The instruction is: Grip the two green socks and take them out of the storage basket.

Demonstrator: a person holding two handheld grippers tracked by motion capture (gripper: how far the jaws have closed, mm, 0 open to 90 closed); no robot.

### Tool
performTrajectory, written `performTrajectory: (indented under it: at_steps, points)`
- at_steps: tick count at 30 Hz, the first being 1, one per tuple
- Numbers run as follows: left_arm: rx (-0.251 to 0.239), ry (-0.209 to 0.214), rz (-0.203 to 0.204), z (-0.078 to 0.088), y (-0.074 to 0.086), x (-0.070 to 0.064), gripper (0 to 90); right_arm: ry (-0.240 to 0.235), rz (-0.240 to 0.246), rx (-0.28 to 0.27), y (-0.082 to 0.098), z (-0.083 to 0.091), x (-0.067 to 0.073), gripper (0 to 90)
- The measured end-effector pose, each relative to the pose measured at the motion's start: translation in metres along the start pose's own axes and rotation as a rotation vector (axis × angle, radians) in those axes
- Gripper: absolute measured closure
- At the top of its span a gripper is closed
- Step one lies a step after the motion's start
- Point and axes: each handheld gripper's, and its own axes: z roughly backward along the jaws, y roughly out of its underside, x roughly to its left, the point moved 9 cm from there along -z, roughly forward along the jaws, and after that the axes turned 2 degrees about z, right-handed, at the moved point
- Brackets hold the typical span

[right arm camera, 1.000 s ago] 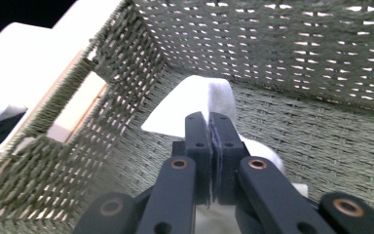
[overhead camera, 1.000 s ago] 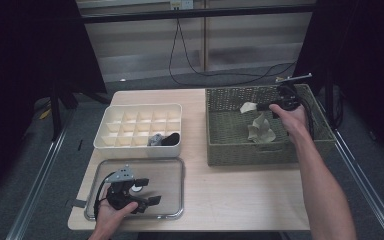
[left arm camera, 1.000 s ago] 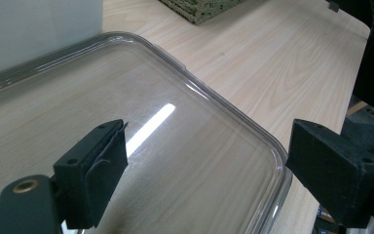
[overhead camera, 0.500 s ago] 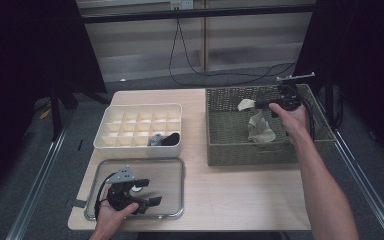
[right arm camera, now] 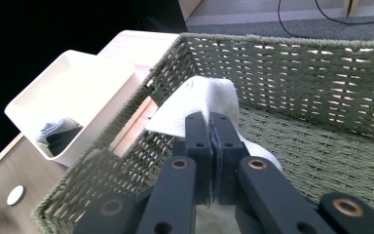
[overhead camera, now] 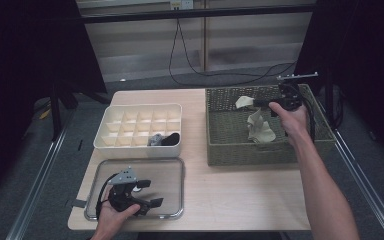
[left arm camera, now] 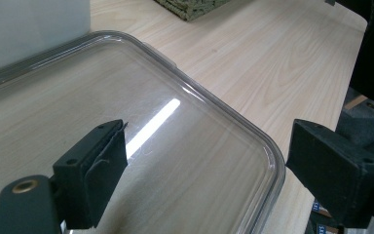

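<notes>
We hold the right tool over the woven basket, its jaws clamped together on a white cloth that hangs above the basket's floor, near a second pale cloth lying inside. Our left tool rests with jaws apart on the clear tray at the counter's front, beside the divided white box.

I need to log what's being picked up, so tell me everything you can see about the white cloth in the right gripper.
The white cloth is a small, soft, pale fabric piece, creased and drooping. The right gripper has its black jaws shut on one folded edge, holding it above the floor of the green woven basket, near the basket's back left corner in the high view. A loose corner hangs toward the basket wall. A second pale cloth lies apart below.
</notes>
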Motion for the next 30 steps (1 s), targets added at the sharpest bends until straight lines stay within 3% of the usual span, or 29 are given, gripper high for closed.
performTrajectory:
  at_steps: [30]
  points:
    - [-0.007,-0.007,-0.014,-0.002,-0.002,-0.002,13.5,-0.065,0.043,-0.111,-0.019,0.034,0.043,88.5]
